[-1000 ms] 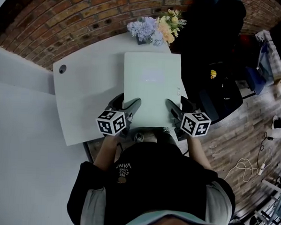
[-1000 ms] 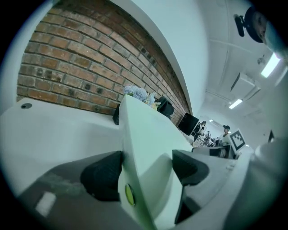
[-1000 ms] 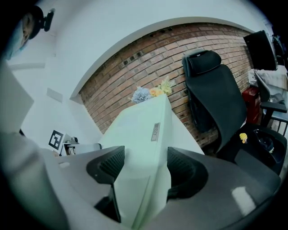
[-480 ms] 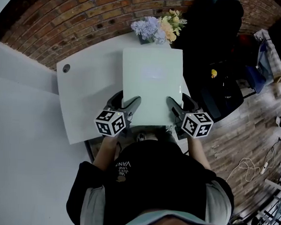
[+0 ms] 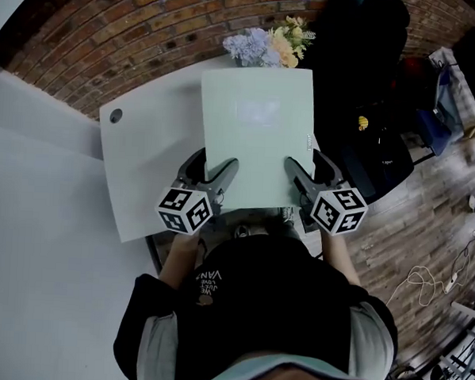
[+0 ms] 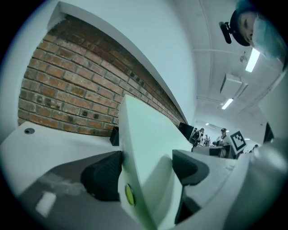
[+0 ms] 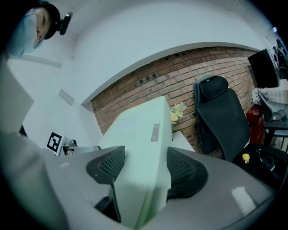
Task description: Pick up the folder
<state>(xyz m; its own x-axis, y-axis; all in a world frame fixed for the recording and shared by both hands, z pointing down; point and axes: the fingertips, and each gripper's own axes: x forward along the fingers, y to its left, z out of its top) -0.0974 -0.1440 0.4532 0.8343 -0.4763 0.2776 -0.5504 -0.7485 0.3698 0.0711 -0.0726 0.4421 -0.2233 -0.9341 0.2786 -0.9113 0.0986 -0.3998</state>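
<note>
Brick, red-brown, makes up the wall [image 5: 110,51] that curves across the head view from 9 o'clock round to 1 o'clock. Below it lies the pale bench [image 5: 143,164]. Wooden floor [image 5: 410,226] shows at 3 o'clock.

At 1 o'clock from the bench stands a black chair [image 7: 220,112].

Over the bench's right half is the folder [image 5: 256,138], a thick pale-green one. It is held up above the bench between the two grippers. Its far end points to 12 o'clock, and its right edge hangs out past the bench's edge.

At 7 o'clock of the folder, the left gripper [image 5: 215,160] is clamped on the near left corner. Its fingers [image 6: 105,175] sit one on each face. At 5 o'clock, the right gripper [image 5: 306,161] grasps the near right corner the same way. Its fingers [image 7: 182,173] press the folder from both sides across its thickness. Each gripper carries a marker cube, the left cube [image 5: 186,209] and the right cube [image 5: 339,210], both close to the person's chest.

Just beyond the folder's far edge, at 12 o'clock, is a bunch of flowers [image 5: 265,45] in lilac and yellow.

A round hole [image 5: 116,115] marks the bench at 9 o'clock of the folder. A small label [image 7: 155,132] sits on the folder's spine, and a yellow-green dot [image 6: 129,194] on its near edge.
</note>
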